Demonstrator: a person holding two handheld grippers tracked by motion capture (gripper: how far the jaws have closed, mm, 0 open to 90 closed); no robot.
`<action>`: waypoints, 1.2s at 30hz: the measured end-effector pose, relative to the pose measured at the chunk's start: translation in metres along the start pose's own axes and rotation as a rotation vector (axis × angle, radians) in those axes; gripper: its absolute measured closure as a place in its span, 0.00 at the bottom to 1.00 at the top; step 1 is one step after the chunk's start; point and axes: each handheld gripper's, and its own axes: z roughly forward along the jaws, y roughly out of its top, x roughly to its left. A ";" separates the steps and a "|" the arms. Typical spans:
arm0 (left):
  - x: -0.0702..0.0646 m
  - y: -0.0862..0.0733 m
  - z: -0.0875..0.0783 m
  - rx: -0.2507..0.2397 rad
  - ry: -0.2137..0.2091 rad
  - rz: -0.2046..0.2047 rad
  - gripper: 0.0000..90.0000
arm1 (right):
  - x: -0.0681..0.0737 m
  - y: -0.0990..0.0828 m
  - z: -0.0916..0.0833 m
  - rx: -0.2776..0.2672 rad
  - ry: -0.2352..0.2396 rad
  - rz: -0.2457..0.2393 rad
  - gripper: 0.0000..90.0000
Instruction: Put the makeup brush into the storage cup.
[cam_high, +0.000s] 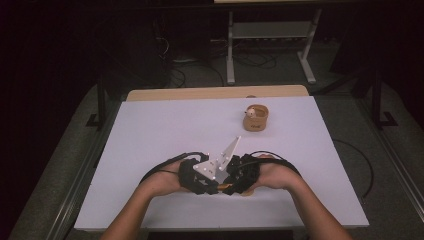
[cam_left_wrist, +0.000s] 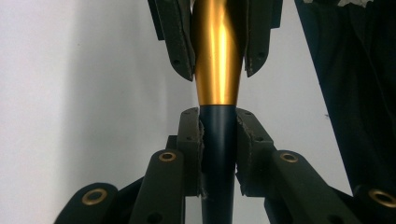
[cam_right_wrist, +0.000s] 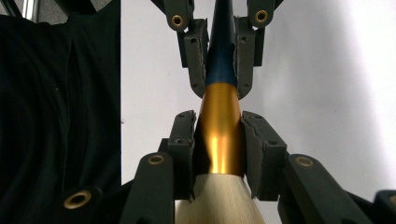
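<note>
In the high view, the left gripper (cam_high: 200, 179) and the right gripper (cam_high: 239, 176) meet tip to tip low on the white table (cam_high: 160, 135), with a small brown cup (cam_high: 256, 119) well apart behind them.

In the left gripper view, its jaws pinch the dark blue handle (cam_left_wrist: 218, 154) of a brush (cam_left_wrist: 218, 70); the other gripper's jaws clamp the gold ferrule (cam_left_wrist: 217, 60) just beyond.

In the right gripper view, its jaws press on the ferrule (cam_right_wrist: 219, 135), pale bristles (cam_right_wrist: 218, 200) lie below them, and the left gripper's jaws grip the handle (cam_right_wrist: 221, 56) ahead.
</note>
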 end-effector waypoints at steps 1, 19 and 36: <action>0.000 0.000 0.000 -0.006 -0.003 -0.006 0.82 | 0.000 0.000 0.000 -0.001 0.001 -0.001 0.73; 0.002 -0.005 -0.003 -0.019 0.003 -0.032 0.83 | -0.006 -0.006 -0.007 -0.114 0.005 0.028 0.38; 0.004 -0.017 -0.013 -0.141 0.115 -0.185 0.82 | -0.014 -0.023 -0.035 -0.345 -0.128 0.180 0.15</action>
